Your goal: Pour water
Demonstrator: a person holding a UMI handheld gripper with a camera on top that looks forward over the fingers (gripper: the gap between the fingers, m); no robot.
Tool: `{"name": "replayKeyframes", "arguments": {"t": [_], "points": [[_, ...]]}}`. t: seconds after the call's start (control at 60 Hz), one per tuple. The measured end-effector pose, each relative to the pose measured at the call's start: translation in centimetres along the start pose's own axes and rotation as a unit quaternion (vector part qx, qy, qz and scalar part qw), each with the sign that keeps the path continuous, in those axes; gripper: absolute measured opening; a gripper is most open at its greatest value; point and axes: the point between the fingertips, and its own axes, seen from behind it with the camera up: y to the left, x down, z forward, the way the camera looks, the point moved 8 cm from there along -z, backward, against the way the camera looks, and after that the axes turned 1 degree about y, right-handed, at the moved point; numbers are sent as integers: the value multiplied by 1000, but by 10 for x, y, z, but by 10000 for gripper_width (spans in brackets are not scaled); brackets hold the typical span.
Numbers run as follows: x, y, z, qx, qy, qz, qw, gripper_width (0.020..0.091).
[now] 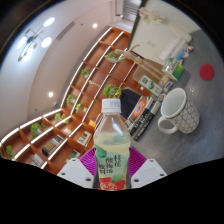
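Fingers [111,172] seemingly clamped on upright water bottle [111,140], white mug [177,111] beyond, right

Long wooden shelves [70,95] holding small green potted plants [83,73] ran diagonally across the left and centre of the frame under bright ceiling lights [47,22] at upper left, while a red round object [206,72] sat at the right edge.

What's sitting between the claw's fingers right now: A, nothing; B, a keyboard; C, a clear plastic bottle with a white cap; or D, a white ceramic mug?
C: the clear plastic bottle with a white cap stands upright between the claw fingers; the white ceramic mug sits beyond them.
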Motion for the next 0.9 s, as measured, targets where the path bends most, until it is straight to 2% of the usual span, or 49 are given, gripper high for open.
{"name": "replayKeyframes", "arguments": {"t": [0.233, 0.517, 0.717, 0.9], "points": [[-39, -3, 6, -63, -46, 256, 964, 368], [-65, -25, 14, -91, -63, 465, 878, 378], [-67, -36, 11, -83, -64, 474, 874, 378], [-57, -25, 10, -65, -41, 381, 921, 378]]}}
